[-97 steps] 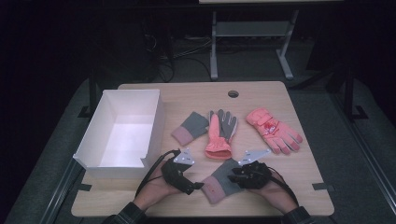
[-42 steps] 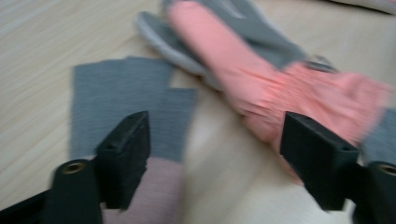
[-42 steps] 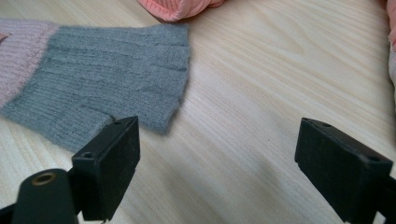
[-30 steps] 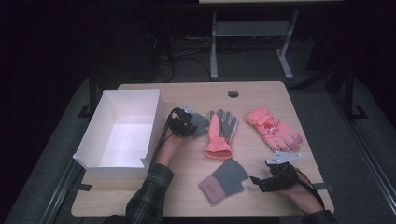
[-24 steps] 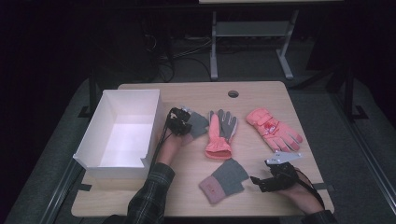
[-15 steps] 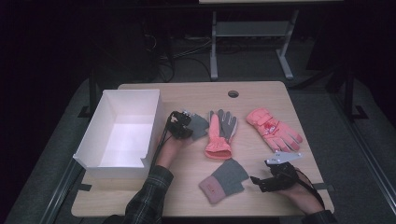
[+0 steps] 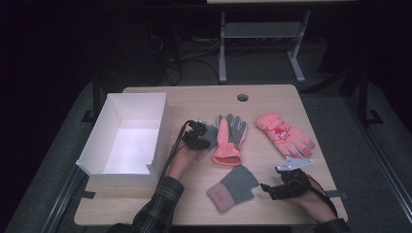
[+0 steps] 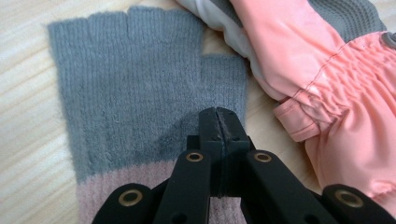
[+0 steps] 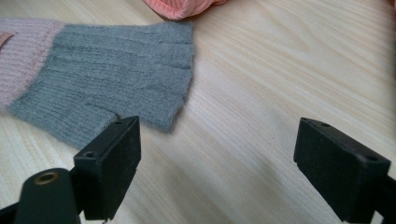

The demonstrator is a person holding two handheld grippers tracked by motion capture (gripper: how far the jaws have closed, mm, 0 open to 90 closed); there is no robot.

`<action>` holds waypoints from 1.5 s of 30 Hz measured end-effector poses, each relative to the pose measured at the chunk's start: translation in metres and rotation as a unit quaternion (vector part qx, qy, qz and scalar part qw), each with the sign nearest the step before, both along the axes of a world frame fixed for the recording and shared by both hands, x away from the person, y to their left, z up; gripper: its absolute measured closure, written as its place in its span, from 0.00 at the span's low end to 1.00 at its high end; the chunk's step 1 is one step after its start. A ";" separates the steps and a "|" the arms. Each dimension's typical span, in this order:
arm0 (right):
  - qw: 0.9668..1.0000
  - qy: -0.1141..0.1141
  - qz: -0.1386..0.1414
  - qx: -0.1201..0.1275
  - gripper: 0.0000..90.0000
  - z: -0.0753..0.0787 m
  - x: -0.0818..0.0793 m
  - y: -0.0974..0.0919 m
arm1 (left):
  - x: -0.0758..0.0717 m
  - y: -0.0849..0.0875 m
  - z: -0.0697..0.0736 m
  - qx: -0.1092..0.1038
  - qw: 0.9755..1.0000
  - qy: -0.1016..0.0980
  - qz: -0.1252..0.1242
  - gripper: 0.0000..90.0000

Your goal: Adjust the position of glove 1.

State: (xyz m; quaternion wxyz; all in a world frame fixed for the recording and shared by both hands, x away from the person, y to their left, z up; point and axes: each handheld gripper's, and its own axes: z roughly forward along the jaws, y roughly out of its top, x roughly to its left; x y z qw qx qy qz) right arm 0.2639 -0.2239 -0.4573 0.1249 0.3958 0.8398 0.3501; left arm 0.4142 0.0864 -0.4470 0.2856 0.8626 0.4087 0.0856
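Beside the empty white box (image 7: pixel 127 138) at centre left, the left claw (image 8: pixel 218 122) pinches a grey glove (image 8: pixel 135 79); three gloves wait; the right claw (image 9: pixel 217 158) rests spread.

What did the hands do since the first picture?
The left gripper went from the front of the table up to the grey fingerless glove beside the white box, and its jaws have just been closing, pinching its knit. The right gripper slid right, jaws open. All four gloves stayed put.
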 end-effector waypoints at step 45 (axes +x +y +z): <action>1.000 0.008 0.002 0.005 0.16 -0.003 0.003 -0.004 | 0.008 0.030 0.031 -0.017 0.999 -0.036 0.026 0.96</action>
